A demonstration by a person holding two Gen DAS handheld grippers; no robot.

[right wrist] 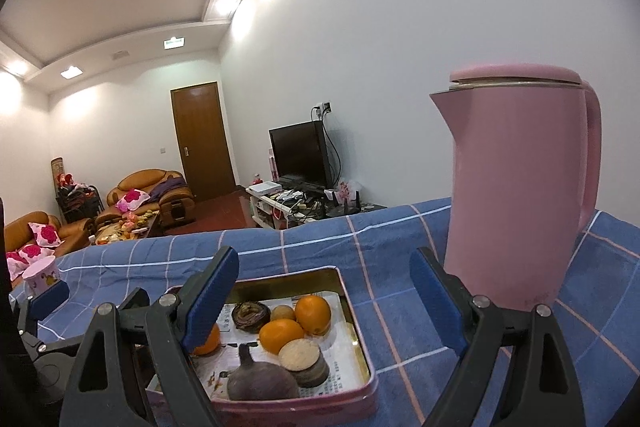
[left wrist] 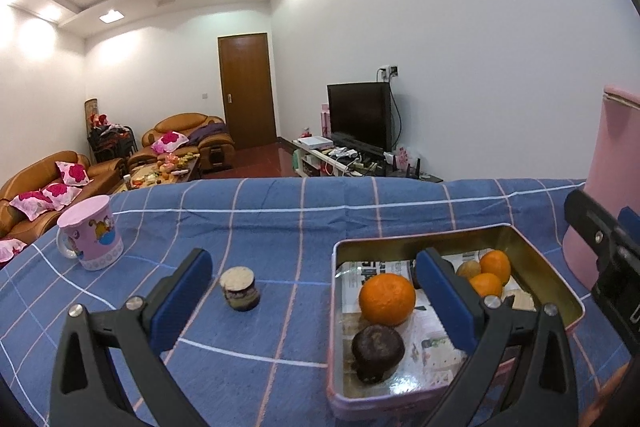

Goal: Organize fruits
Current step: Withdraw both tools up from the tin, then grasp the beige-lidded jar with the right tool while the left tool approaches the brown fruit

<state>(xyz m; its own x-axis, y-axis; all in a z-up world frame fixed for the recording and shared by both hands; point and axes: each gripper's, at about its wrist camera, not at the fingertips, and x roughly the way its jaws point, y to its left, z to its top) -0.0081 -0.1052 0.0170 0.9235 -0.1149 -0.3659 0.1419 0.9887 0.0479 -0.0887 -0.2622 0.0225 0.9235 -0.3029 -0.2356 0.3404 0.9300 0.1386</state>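
A pink tin tray (left wrist: pixel 340 327) lined with newspaper sits on the blue checked cloth. It holds oranges (left wrist: pixel 387 299), a dark purple fruit (left wrist: pixel 377 347) and a small brown fruit (left wrist: pixel 469 269). A cut dark fruit piece (left wrist: pixel 239 289) stands on the cloth left of the tray. My left gripper (left wrist: pixel 316 291) is open and empty, straddling the tray's left wall. In the right wrist view the tray (right wrist: pixel 360 347) shows oranges (right wrist: pixel 313 314), a cut piece (right wrist: pixel 302 361) and a dark fruit (right wrist: pixel 262 383). My right gripper (right wrist: pixel 324 291) is open and empty above the tray's far right part.
A pink kettle (right wrist: pixel 520 187) stands right of the tray, close to my right gripper's right finger. A pink cartoon mug (left wrist: pixel 91 233) stands at the cloth's far left. The table's far edge runs behind the tray; sofas and a TV lie beyond.
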